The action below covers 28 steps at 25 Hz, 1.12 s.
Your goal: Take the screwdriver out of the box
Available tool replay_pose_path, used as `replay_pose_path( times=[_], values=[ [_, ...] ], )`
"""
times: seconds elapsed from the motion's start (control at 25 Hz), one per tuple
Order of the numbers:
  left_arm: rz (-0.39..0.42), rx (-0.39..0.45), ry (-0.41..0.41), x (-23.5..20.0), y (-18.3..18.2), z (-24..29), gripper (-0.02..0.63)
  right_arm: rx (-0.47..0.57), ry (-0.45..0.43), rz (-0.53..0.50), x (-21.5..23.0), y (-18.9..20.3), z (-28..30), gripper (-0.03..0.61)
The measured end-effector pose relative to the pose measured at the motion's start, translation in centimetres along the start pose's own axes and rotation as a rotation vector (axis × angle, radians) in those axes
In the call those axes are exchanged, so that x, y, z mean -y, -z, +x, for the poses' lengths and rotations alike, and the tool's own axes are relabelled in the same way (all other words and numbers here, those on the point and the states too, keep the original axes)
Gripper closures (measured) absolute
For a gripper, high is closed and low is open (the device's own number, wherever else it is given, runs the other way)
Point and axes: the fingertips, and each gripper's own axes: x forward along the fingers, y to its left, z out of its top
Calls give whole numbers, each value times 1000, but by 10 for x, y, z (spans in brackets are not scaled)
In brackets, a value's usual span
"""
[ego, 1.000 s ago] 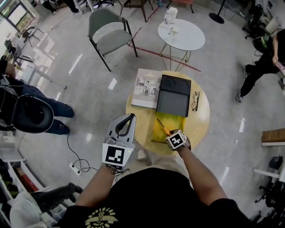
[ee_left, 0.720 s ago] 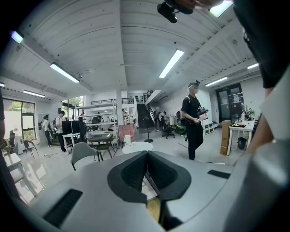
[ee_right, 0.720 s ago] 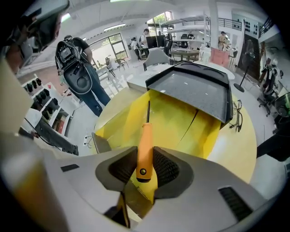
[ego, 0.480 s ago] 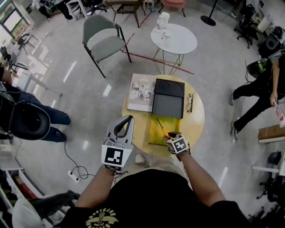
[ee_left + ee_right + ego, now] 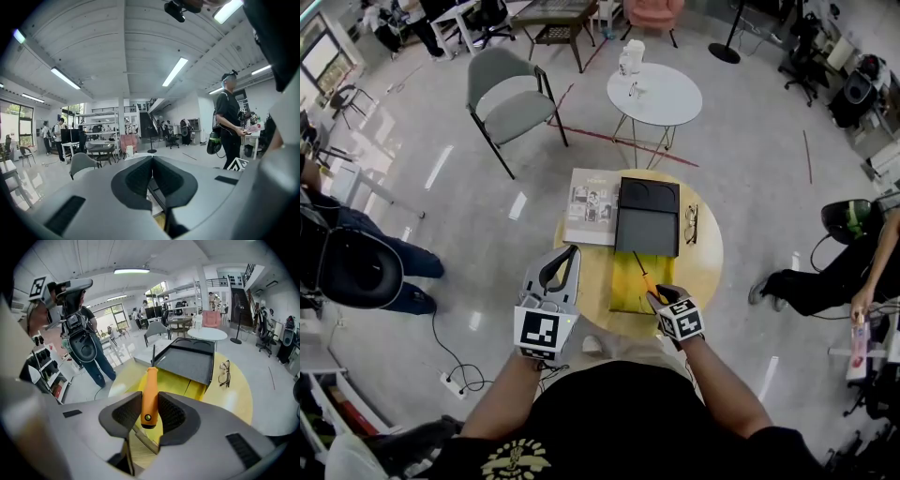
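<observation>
right gripper view: r tongs [image 5: 149, 405] clamp screwdriver [image 5: 150, 380] over yellow box [image 5: 187, 389].

no legible text, brand, number or sign in any view. carriers checked:
- magazine [image 5: 592, 204] on the round table [image 5: 703, 267]: cover print and photos, too small to read.
- marker cube [image 5: 539, 330] of the left gripper [image 5: 573, 251]: black-and-white square code pattern, no letters or digits.
- marker cube [image 5: 680, 320] of the right gripper [image 5: 653, 297]: same kind of pattern, no letters or digits.
- black shirt [image 5: 609, 412]: gold emblem [image 5: 512, 459] on the front, lettering not readable.
</observation>
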Motion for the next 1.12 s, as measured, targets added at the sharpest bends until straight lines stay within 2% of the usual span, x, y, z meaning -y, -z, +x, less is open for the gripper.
replay_pose_path(
  times=[0.64, 1.12],
  values=[
    [2, 20, 27, -4, -6, -6, 597, 242, -37, 7, -26, -51, -46, 453],
    [6, 23, 40, -6, -4, -15, 597, 375, -49, -12, -51, -90, -85, 453]
  ],
)
